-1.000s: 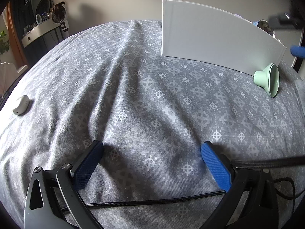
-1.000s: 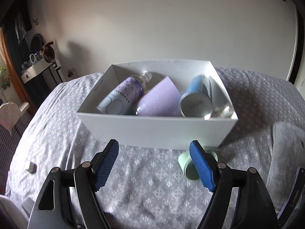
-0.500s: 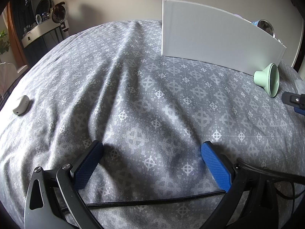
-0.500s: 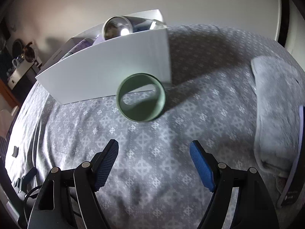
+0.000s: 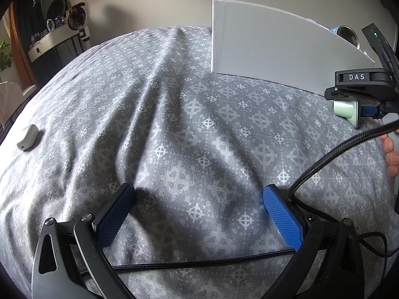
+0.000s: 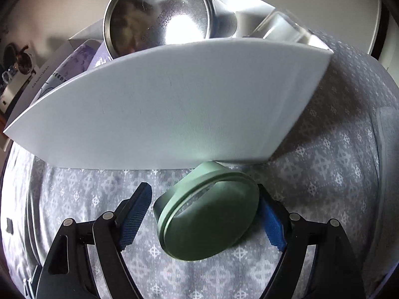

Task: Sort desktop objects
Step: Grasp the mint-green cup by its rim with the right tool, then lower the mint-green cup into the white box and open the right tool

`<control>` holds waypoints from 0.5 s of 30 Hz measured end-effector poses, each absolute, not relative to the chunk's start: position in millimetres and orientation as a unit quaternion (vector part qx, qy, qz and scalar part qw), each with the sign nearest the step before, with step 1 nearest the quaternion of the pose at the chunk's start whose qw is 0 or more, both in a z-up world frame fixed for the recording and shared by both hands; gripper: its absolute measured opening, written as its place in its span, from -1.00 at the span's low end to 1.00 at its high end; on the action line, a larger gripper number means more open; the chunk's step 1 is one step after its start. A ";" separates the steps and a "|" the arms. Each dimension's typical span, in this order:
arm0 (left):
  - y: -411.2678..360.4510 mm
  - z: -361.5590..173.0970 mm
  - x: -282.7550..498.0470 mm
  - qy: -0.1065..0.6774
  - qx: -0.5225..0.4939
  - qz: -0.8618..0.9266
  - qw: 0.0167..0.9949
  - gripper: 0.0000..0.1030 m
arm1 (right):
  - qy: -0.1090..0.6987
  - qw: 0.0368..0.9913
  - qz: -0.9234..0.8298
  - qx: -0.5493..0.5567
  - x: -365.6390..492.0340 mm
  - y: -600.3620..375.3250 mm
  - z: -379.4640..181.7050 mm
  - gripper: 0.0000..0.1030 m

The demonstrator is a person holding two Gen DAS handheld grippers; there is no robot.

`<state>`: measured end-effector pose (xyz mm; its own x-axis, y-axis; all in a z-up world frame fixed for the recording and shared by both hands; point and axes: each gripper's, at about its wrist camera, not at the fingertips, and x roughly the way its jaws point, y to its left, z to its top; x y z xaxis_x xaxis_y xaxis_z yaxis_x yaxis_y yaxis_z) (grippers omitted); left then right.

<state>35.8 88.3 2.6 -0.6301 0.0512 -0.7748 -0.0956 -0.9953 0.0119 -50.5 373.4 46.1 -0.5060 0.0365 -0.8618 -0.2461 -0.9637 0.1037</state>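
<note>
A pale green flared cup [image 6: 207, 221] lies on its side on the grey patterned bedspread [image 6: 324, 164], just in front of the white box [image 6: 174, 104]. My right gripper [image 6: 203, 214] straddles it, jaws opening. A gap shows between the left pad [image 6: 136, 211] and the cup, while the right pad [image 6: 271, 226] sits right at its rim. The left wrist view shows the same cup [image 5: 346, 108] under the right gripper's black housing [image 5: 359, 82]. My left gripper [image 5: 199, 211] stands open over bare bedspread, nothing between its fingers.
The box holds a metal tin [image 6: 159, 12] and purple items [image 6: 74, 59]. A small pale grey case [image 5: 27, 137] lies far left on the bedspread. A black cable [image 5: 199, 261] runs by the left gripper. A grey towel [image 6: 386, 162] lies at the right. A person's fingers [image 5: 391, 154] show at the right edge.
My right gripper has dropped down and forward from above the box to the green cup, which now lies between its fingers. Its jaws have widened a little. The left gripper has stayed put.
</note>
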 end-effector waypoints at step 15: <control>88.3 2.7 35.8 0.026 -0.428 0.902 0.041 0.99 | 0.091 0.048 0.889 -0.447 28.9 336.6 70.6 0.48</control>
